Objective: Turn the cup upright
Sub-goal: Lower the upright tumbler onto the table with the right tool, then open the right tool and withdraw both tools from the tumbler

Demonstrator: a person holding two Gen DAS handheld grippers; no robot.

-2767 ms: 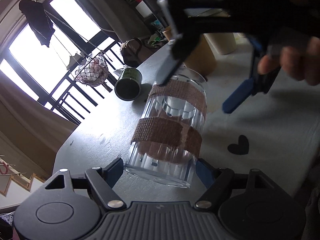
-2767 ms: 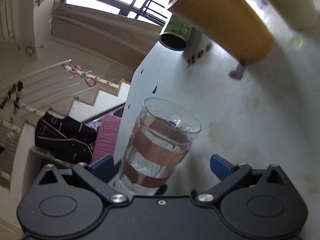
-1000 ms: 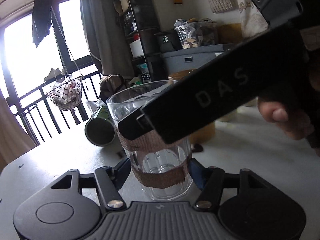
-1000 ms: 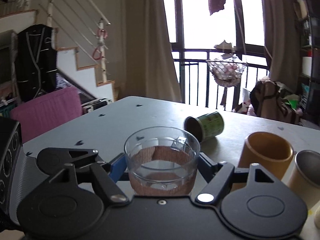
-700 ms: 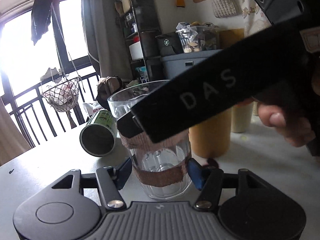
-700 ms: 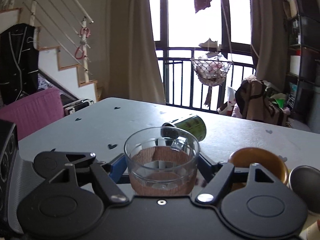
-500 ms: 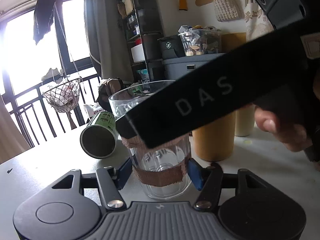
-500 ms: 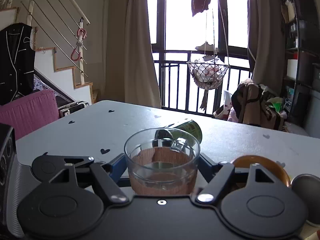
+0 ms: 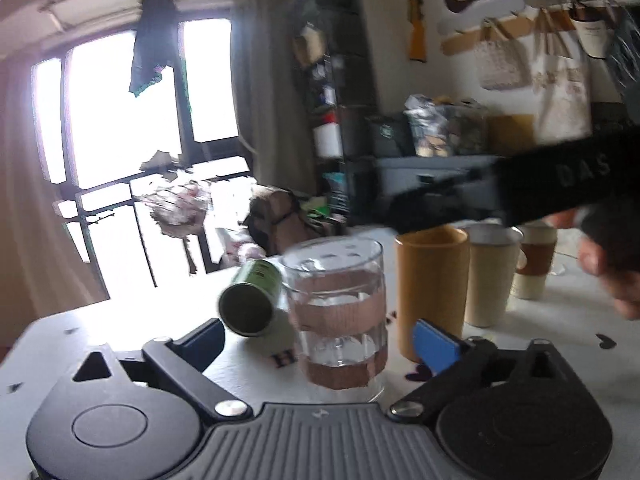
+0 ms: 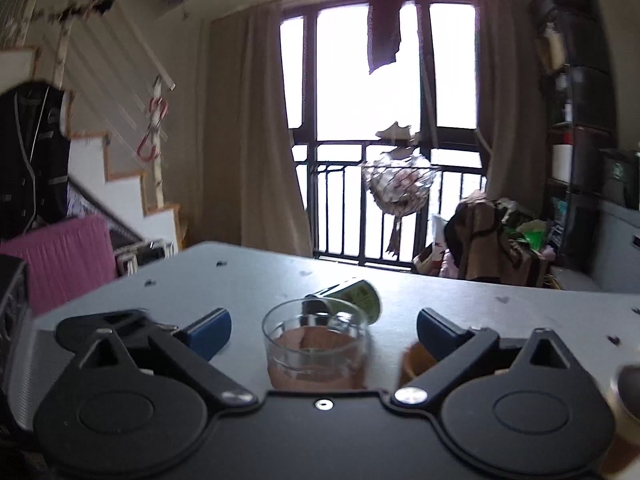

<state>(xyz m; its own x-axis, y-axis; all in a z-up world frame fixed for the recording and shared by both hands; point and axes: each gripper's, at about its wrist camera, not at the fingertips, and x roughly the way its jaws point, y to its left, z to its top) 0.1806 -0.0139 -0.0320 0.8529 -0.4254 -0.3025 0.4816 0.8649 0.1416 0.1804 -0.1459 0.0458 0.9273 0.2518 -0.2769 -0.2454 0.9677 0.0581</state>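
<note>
Standing upright on the table (image 9: 560, 320), the glass cup (image 9: 336, 312) is flanked, untouched, by both grippers' spread jaws: left gripper (image 9: 320, 340), right gripper (image 10: 324, 330). Green can (image 9: 250, 304) lies just behind-left of cup. Retreat should be straight back, w/o clipping the rim.

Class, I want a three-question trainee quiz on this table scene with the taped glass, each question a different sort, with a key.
1. True or false: the glass cup stands upright on the table.
2. Which cup lies on its side?
A. orange cup
B. green cup
C. beige cup
3. Fill in: both the left gripper and the right gripper are ____, fingers clear of the glass.

Key: 1 true; 2 B; 3 open.
</note>
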